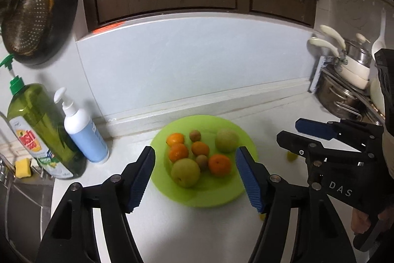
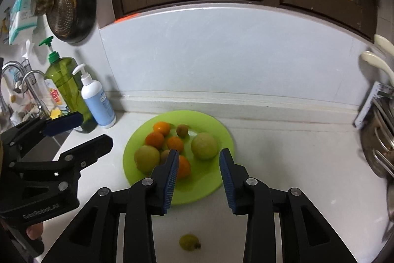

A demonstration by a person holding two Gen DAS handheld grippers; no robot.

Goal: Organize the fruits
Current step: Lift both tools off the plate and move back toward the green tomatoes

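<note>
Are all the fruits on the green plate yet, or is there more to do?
Nearly done. The green plate already holds oranges, two green fruits and small brown ones. Both grippers, left and right, are open and hold nothing. One small yellow-green fruit is left on the counter.

Left gripper [image 1: 195, 176] angled downward, jaws parted wide, nothing between the blue pads, right gripper [image 2: 199, 180] alongside at the same downward tilt, jaws apart and empty, fingers [image 1: 360, 222] of a hand curled under its grip
</note>
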